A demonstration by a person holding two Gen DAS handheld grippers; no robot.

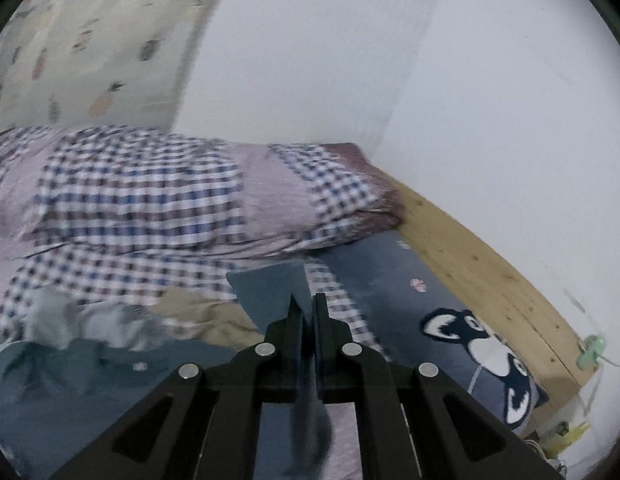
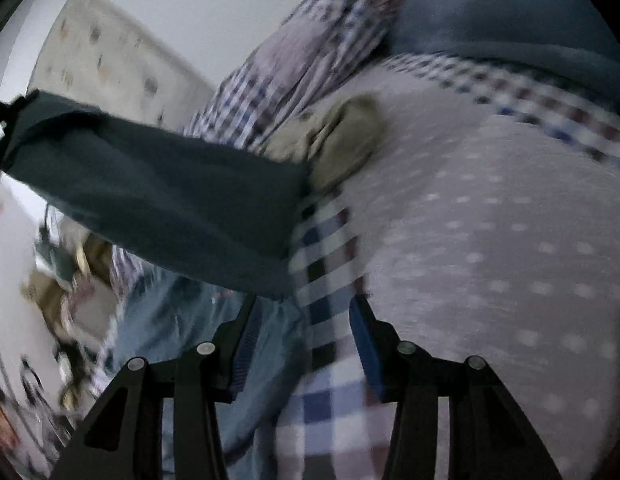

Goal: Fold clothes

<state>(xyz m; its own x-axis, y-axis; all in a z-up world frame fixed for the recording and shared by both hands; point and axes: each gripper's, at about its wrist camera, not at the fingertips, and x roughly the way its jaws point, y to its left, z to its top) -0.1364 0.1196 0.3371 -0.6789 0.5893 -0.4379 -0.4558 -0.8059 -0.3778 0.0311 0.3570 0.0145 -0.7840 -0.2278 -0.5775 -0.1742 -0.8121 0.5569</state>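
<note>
Left gripper (image 1: pixel 308 306), jaws pressed together on a strip of dark teal garment (image 1: pixel 310 412) that hangs between and below them, held above a bed covered with a checked quilt (image 1: pixel 122 200) and a navy cartoon-print blanket (image 1: pixel 461 332) beside a wooden bed frame (image 1: pixel 481 276). Right gripper (image 2: pixel 304 320), its blue-padded jaws spread apart and empty, poised over a dotted and checked bedcover (image 2: pixel 489 240); the teal garment (image 2: pixel 158 192) stretches taut across the left of this view, near a crumpled khaki garment (image 2: pixel 337 140) and a light blue denim piece (image 2: pixel 266 360).
</note>
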